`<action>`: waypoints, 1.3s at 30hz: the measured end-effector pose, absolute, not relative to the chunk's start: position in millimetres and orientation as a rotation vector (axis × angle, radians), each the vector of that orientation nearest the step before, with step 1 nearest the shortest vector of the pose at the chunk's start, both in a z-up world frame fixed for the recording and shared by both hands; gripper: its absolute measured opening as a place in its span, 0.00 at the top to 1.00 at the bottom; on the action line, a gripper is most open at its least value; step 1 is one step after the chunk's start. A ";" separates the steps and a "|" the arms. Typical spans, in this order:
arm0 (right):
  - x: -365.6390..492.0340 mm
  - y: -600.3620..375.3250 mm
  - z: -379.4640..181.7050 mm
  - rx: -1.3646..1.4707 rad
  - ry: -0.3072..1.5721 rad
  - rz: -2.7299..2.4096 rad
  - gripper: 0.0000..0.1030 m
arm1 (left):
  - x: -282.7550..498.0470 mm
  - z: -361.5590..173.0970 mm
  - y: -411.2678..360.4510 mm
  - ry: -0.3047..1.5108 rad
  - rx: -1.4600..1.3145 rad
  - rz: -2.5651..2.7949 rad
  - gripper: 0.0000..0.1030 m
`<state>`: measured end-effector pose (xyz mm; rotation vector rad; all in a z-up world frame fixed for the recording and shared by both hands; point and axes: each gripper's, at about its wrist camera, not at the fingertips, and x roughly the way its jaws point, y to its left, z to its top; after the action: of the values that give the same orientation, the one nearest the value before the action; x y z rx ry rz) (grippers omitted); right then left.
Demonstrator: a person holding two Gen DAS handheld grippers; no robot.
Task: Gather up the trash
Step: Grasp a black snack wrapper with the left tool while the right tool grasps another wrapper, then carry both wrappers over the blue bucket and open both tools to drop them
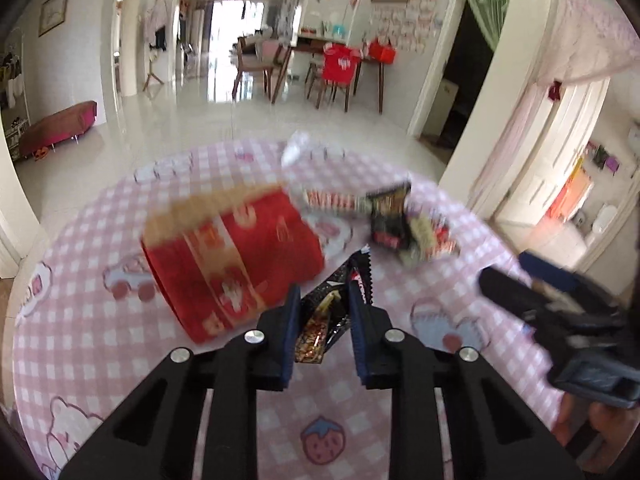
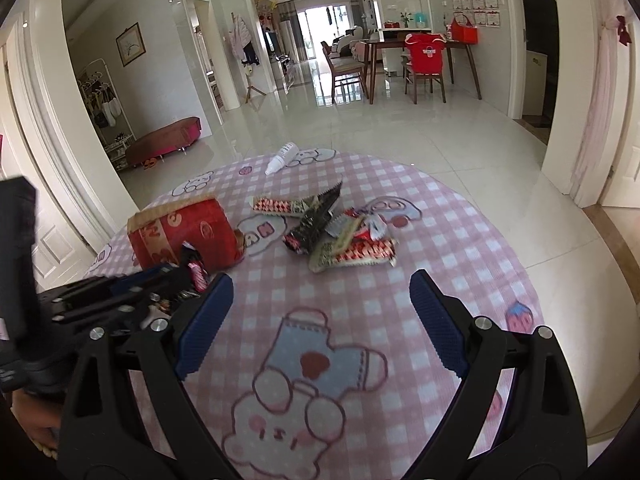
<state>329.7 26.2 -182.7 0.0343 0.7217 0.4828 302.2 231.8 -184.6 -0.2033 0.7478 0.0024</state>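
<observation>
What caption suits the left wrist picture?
Left gripper shut on a dark snack wrapper beside the red bag.

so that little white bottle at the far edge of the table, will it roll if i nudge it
Probably. The white bottle lies on its side and looks round, so a sideways push would likely roll it. It sits near the far rim of the table, so it may drop off. It looks small and probably light.
</observation>
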 end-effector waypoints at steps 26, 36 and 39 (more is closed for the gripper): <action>378.2 68.0 -193.9 -0.049 0.790 0.538 0.79 | 321.7 -157.8 244.6 0.706 -0.200 0.026 0.78; 310.6 -22.1 -145.7 0.099 0.690 0.550 0.79 | 290.6 -130.3 177.1 0.683 -0.171 -0.079 0.78; 289.4 -62.2 -137.2 0.154 0.657 0.526 0.79 | 284.2 -125.3 145.6 0.686 -0.150 -0.125 0.78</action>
<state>289.4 -62.2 -137.2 0.1536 0.6571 0.5261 284.2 145.6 -125.3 -0.1496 0.6864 -0.1253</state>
